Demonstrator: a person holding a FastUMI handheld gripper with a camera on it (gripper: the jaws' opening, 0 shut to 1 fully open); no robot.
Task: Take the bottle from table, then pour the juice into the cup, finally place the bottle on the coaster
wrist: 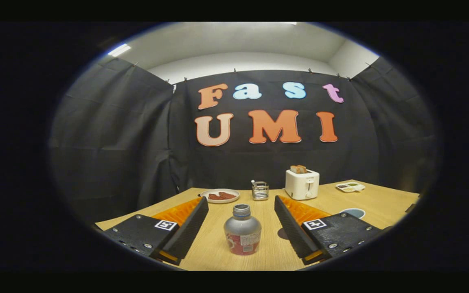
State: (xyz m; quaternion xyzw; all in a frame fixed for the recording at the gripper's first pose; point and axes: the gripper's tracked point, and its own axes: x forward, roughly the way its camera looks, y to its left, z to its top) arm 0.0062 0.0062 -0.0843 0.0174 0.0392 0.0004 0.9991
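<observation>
In the gripper view, the hand-held gripper [241,232] has its fingers spread wide and grips nothing; each finger carries a small square black-and-white marker on its body, low in the frame. The bottle [242,235] stands upright on the wooden worktop [267,260] in the lower centre of the frame, in the gap between the two fingers and touching neither. It is a silvery bottle with a grey cap and a red label band around its lower part; the print on the label is too small to read. At the lower right, just beyond the right finger, a blue-rimmed round thing [353,213], perhaps the cup or the coaster, is half hidden by that finger.

Further back, across the middle of the frame, lie a plate of reddish food [220,195] to the left, a small wire holder [260,190] in the centre, a white toaster [302,184] with bread in its slot just right of it, and a small divided tray [350,187] at the right.
</observation>
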